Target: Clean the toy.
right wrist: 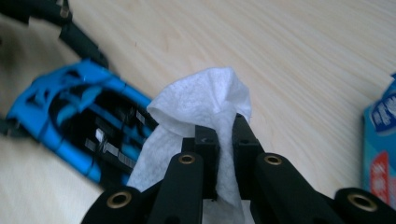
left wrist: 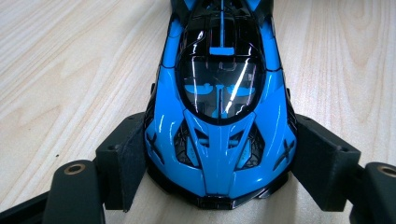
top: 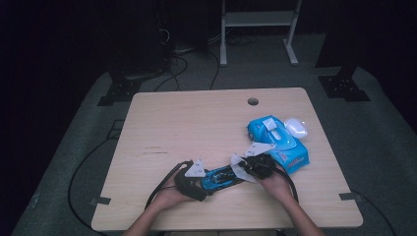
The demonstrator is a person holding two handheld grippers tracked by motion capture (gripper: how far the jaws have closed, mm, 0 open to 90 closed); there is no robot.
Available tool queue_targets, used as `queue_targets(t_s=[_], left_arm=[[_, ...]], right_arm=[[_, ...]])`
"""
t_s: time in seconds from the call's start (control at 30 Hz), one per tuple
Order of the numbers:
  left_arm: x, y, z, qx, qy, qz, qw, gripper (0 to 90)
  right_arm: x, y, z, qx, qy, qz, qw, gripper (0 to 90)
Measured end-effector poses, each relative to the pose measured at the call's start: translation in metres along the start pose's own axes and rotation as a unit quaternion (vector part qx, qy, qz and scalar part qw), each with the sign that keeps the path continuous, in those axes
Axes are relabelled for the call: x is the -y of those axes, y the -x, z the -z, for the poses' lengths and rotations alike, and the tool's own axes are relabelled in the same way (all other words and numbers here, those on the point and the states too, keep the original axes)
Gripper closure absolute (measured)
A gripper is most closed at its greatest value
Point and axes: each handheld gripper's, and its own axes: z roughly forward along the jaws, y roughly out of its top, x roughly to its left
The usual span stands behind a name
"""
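while the left gripper (top: 196,183) clamps the nose of a blue toy car (left wrist: 219,116) between its pads on the wooden table (top: 196,123), the right gripper (right wrist: 225,135) pinches a white wipe (right wrist: 201,100) tightly between closed fingers, the cloth draped over the car's rear end. a blue wipes pack (top: 278,142) lies just beyond, a white case (top: 296,128) beside it.

Lab: dark room, cabled floor (top: 93,162), stand (top: 258,29)
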Motion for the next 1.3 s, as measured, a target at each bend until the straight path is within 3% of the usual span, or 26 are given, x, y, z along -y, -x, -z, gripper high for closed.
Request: queue_targets(t_s=[0.07,0.13,0.23,0.33,0.4,0.47,0.6,0.67,0.73,0.8,0.87,1.0,1.1,1.3], left_arm=[[0.000,0.000,0.000,-0.001,0.000,0.000,1.0000,25.5],[0.000,0.000,0.000,0.000,-0.001,-0.001,1.0000,25.5],[0.000,0.000,0.000,-0.001,-0.002,-0.001,1.0000,25.5],[0.000,0.000,0.000,-0.002,-0.004,0.000,1.0000,25.5],[0.000,0.000,0.001,-0.002,-0.004,-0.001,1.0000,25.5],[0.000,0.000,0.000,-0.001,-0.003,-0.002,1.0000,25.5],[0.000,-0.001,0.000,0.002,0.000,0.000,1.0000,25.5],[0.000,-0.001,0.000,0.001,-0.001,0.000,1.0000,25.4],[0.000,0.000,0.000,0.000,-0.001,0.001,1.0000,25.5],[0.000,0.000,0.000,-0.001,-0.002,0.000,1.0000,25.5],[0.000,0.000,0.000,-0.001,-0.002,0.001,1.0000,25.5],[0.000,0.000,0.000,0.000,-0.001,0.000,1.0000,25.5],[0.000,-0.001,0.000,0.002,0.001,0.001,1.0000,25.5],[0.000,0.000,-0.001,0.002,0.002,0.003,1.0000,25.5]], right_arm=[[0.007,0.003,0.009,0.000,-0.005,-0.001,1.0000,84.1],[0.016,0.007,0.021,-0.009,0.005,-0.020,0.9997,84.2],[0.020,0.002,0.027,-0.016,0.013,-0.023,0.9995,84.2],[0.016,-0.009,0.021,-0.037,0.010,-0.007,0.9992,84.1],[0.016,-0.013,0.018,-0.036,0.006,0.005,0.9993,84.1],[0.018,-0.008,0.020,-0.042,0.008,-0.005,0.9991,84.1],[0.024,0.003,0.026,-0.024,0.000,-0.030,0.9993,84.1],[0.019,-0.002,0.024,-0.027,0.007,-0.021,0.9994,84.1],[0.013,-0.010,0.021,-0.045,0.016,-0.013,0.9988,84.1],[0.006,-0.020,0.015,-0.053,0.007,0.015,0.9985,84.1],[0.006,-0.022,0.011,-0.047,-0.006,0.027,0.9985,84.1],[0.011,-0.010,0.013,-0.046,-0.004,0.000,0.9989,83.9],[0.010,-0.014,0.013,-0.042,-0.002,0.006,0.9991,83.9],[-0.005,-0.024,0.007,-0.087,0.026,-0.003,0.9958,83.9]])
